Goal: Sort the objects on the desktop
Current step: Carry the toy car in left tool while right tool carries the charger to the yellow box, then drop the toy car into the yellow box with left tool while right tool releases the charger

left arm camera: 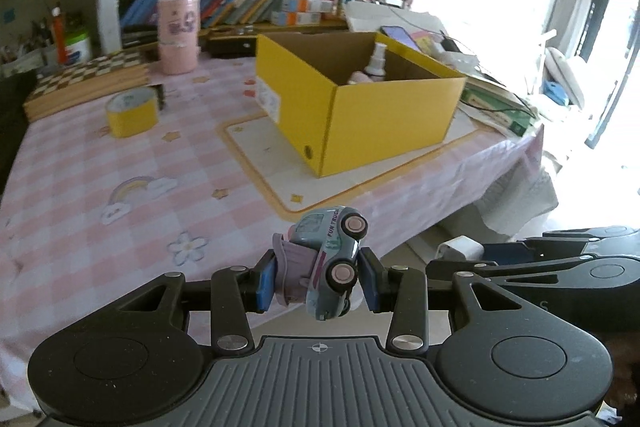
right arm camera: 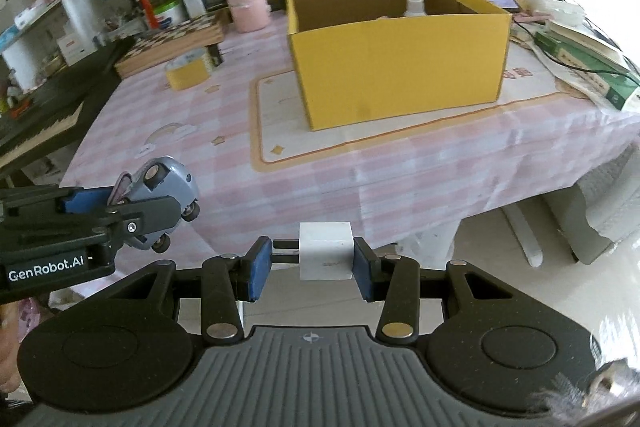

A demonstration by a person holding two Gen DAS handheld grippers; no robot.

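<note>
Left wrist view: a toy car [left arm camera: 328, 263] is clamped on its side between the blue pads of the left gripper [left arm camera: 320, 281], wheels turned to the right, just above the near edge of the counter [left arm camera: 100, 163]. Farther back a yellow box [left arm camera: 360, 107] is set on a mat [left arm camera: 256, 155]; a spray bottle [left arm camera: 378, 61] is seen upright inside it. A tape roll [left arm camera: 132, 111] and a pink cup [left arm camera: 178, 33] stand to the left, well apart from the box.

Right wrist view: a white cube [right arm camera: 326, 255] is gripped between the pads of the right gripper [right arm camera: 312, 267], held off the counter's near edge. The left gripper with the car is seen at the left, just beside it. The box lies ahead, open.
</note>
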